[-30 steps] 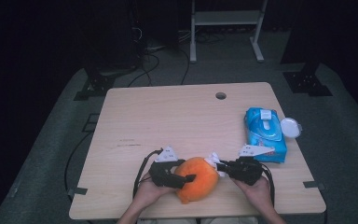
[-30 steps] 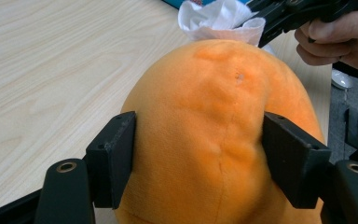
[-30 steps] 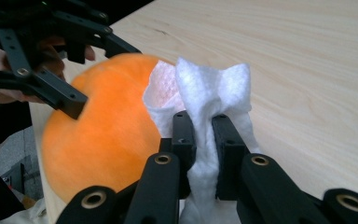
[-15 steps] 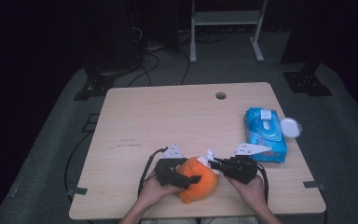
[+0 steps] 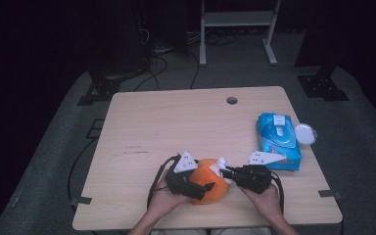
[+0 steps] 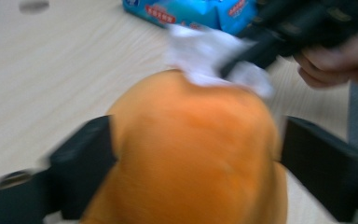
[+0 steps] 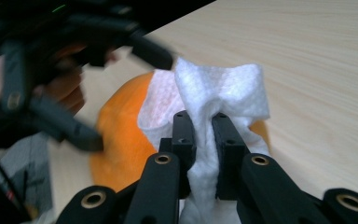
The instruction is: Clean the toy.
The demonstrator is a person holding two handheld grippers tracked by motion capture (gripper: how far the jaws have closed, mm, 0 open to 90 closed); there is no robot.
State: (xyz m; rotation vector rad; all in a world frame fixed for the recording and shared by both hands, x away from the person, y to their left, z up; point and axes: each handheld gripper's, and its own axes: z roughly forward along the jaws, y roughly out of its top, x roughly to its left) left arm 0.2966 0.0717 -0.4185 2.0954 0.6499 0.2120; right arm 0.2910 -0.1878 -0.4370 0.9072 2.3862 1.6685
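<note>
Round orange ball (image 5: pixel 208 181) near the table's (image 5: pixel 176 122) near edge, left gripper (image 5: pixel 192 186) fingers clamped around it, right gripper (image 5: pixel 226 171) fingers pinching a white wipe (image 7: pixel 214 93) against it, blue wipes pack (image 5: pixel 278 141) at right, lid open

A light wooden rectangular table (image 5: pixel 176 122) carries a blue plastic pack of wet wipes (image 5: pixel 279 141) lying flat near its right edge, with a round white lid (image 5: pixel 305 133) just beside the pack at that edge. A small round hole (image 5: pixel 232 100) sits in the table near its far edge. Beyond the table's far edge, on the grey floor (image 5: pixel 362 147), stand a white metal frame (image 5: pixel 237 29) and loose black cables (image 5: pixel 166 68).
</note>
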